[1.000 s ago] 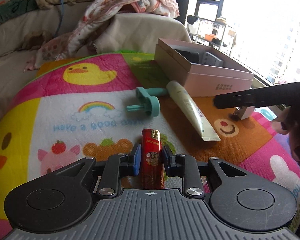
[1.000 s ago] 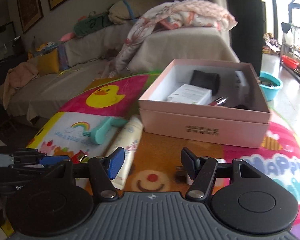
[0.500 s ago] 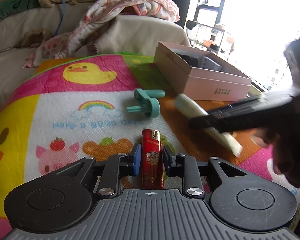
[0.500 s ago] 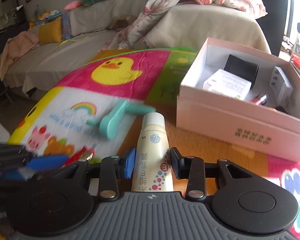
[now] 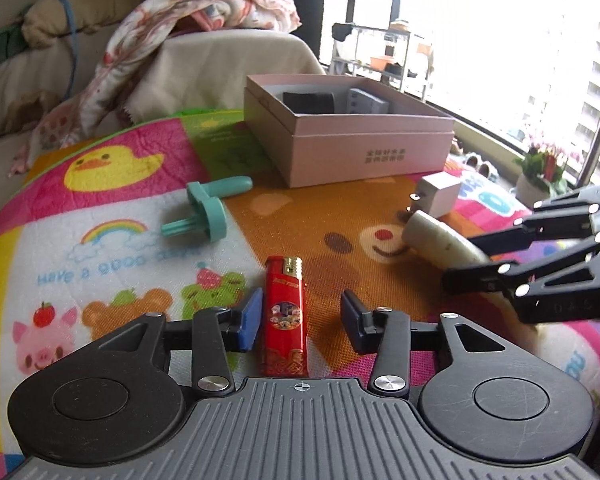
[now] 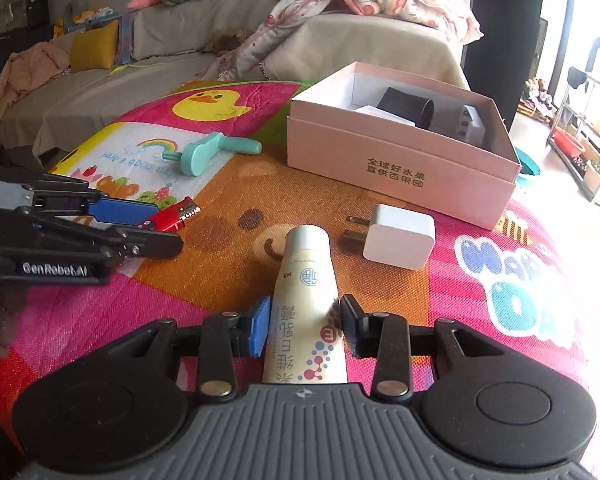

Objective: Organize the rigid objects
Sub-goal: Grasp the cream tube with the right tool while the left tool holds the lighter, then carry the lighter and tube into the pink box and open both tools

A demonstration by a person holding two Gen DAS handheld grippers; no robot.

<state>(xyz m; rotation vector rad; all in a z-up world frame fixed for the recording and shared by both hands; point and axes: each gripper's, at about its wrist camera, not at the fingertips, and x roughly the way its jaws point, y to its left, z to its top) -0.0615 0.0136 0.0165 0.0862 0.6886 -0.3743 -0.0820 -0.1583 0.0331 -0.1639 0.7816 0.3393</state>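
Lighter (image 5: pixel 284 316): lies between left gripper (image 5: pixel 298 316) jaws, now opening.
Tube (image 6: pixel 306 312): clamped by right gripper (image 6: pixel 302 330).
Next: probably carry tube to pink box (image 6: pixel 396 172).

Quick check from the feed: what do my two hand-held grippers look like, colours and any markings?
Both are black linkage frames on ribbed grey bodies with round black side discs and silver pivot screws. Each left hand-held gripper and right hand-held gripper finger pair has one blue and one dark pad. White "GenRobot.AI" lettering marks the left one.

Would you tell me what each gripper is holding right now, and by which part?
The right gripper grips the cream tube across its lower body. The left gripper holds nothing: its jaws are opening, the red lighter lying loose between them.
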